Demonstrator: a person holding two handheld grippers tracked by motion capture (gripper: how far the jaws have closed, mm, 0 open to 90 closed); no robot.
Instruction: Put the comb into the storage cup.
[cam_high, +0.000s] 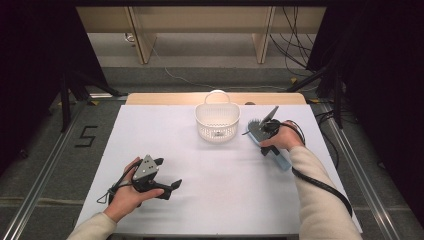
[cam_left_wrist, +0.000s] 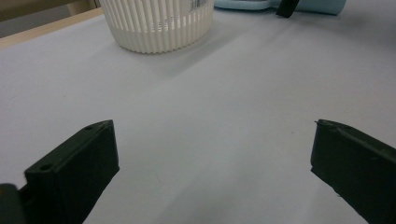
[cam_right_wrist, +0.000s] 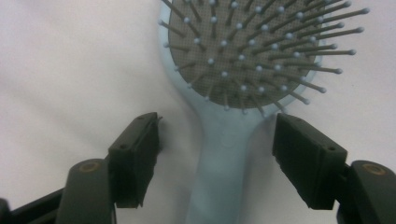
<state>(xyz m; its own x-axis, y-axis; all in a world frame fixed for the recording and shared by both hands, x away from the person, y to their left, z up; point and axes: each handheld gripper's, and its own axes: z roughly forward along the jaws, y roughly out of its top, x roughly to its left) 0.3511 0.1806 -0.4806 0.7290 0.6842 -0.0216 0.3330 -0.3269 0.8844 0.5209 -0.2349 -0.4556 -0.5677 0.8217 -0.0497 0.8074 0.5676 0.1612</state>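
A light blue hairbrush (cam_right_wrist: 223, 140) with grey bristles lies flat on the white table, to the right of a white slatted basket (cam_high: 217, 120). My right gripper (cam_right_wrist: 217, 149) is open, its jaws straddling the brush's neck just below the bristle pad without touching it. In the high view that gripper (cam_high: 267, 127) sits over the hairbrush (cam_high: 281, 159), held by a hand. My left gripper (cam_high: 167, 175) rests low at the front left of the table, open with nothing between its jaws (cam_left_wrist: 215, 158); it looks toward the basket (cam_left_wrist: 156, 25).
The white table cover (cam_high: 225, 185) spans a wooden tabletop whose far edge (cam_high: 165, 98) shows behind the basket. Black cables trail from both grippers. Floor rails and dark stands flank the table.
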